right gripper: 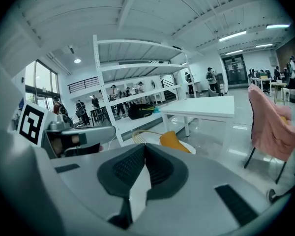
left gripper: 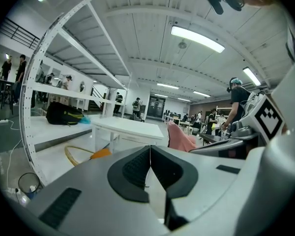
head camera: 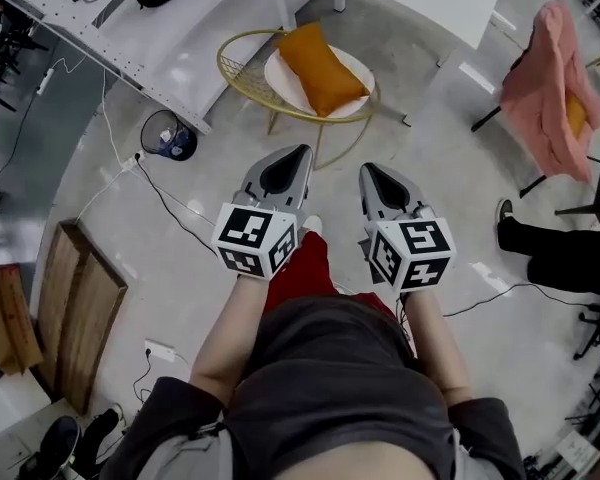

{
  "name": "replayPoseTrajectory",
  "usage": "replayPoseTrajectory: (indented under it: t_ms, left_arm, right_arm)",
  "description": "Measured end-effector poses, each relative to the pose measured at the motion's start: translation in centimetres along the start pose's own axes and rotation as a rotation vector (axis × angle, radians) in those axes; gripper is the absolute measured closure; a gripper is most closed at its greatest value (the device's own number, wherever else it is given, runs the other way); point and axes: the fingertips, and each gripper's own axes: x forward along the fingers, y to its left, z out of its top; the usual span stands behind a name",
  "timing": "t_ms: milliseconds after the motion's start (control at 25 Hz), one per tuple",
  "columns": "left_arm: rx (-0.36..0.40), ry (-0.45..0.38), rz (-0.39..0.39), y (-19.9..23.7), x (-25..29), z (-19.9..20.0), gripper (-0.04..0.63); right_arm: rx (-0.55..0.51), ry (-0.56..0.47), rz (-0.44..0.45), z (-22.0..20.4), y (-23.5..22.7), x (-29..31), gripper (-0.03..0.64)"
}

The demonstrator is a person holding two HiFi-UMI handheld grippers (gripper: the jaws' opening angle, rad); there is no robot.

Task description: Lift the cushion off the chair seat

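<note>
The orange cushion (head camera: 322, 66) lay on the white seat of the gold wire chair (head camera: 242, 72), at twelve o'clock from both grippers and well apart from them. The left gripper (head camera: 300, 154) and right gripper (head camera: 368, 170) each had fingers pressed together, pinching nothing.

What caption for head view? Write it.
Shut left gripper and right gripper face orange fabric cushion on gold wire chair.
</note>
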Motion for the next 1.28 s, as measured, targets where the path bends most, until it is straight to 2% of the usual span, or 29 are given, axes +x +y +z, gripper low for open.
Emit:
replayPoseTrajectory:
  t_ms: [440, 760, 1280]
  left_arm:
    - [-0.003, 0.025, -0.047, 7.4, 5.1, 2.1, 0.583]
    - [0.001, 0.030, -0.066, 11.6, 7.8, 3.1, 0.581]
    - [-0.012, 0.020, -0.065, 13.9, 10.6, 4.1, 0.581]
  right_arm:
    - [-0.002, 0.011, -0.013, 4.4, 0.3, 9.3, 0.598]
    - [-0.009, 0.034, -0.026, 5.9, 0.5, 14.2, 0.598]
    - [-0.022, 0.056, -0.042, 7.3, -0.9, 16.9, 0.598]
